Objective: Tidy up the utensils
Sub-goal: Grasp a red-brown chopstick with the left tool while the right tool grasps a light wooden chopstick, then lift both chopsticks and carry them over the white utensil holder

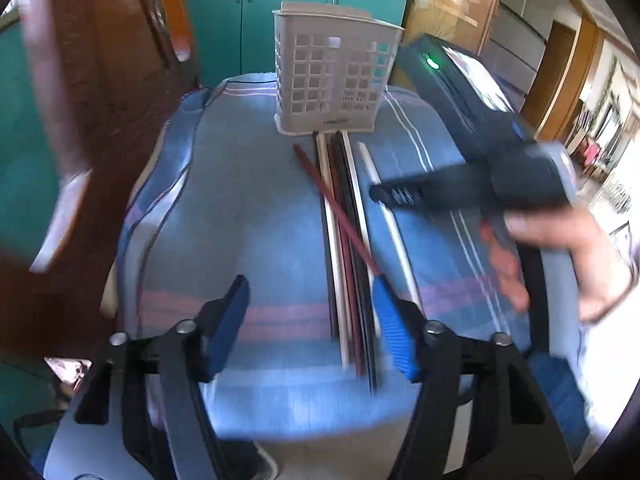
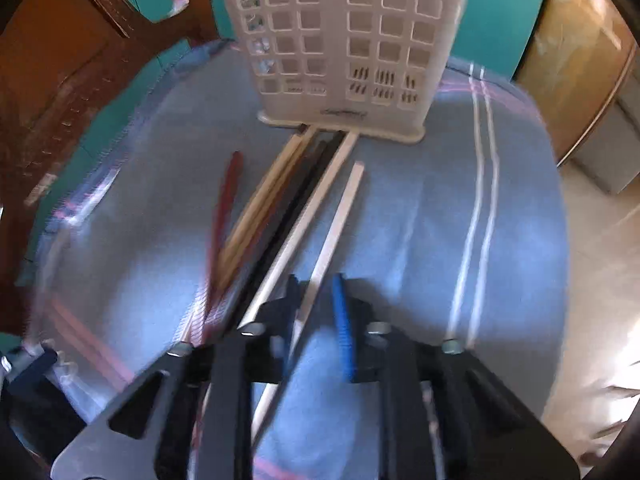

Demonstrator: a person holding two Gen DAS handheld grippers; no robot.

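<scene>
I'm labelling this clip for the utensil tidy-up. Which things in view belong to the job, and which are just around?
Job:
chopsticks
lone white chopstick, between the right gripper fingers
white slotted utensil basket
left gripper, open

Just around:
blue striped cloth
wooden chair
teal cabinets

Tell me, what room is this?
Probably a home kitchen or dining area: teal cupboards under a countertop, a white utensil holder and chopsticks on a cloth-covered table.
</scene>
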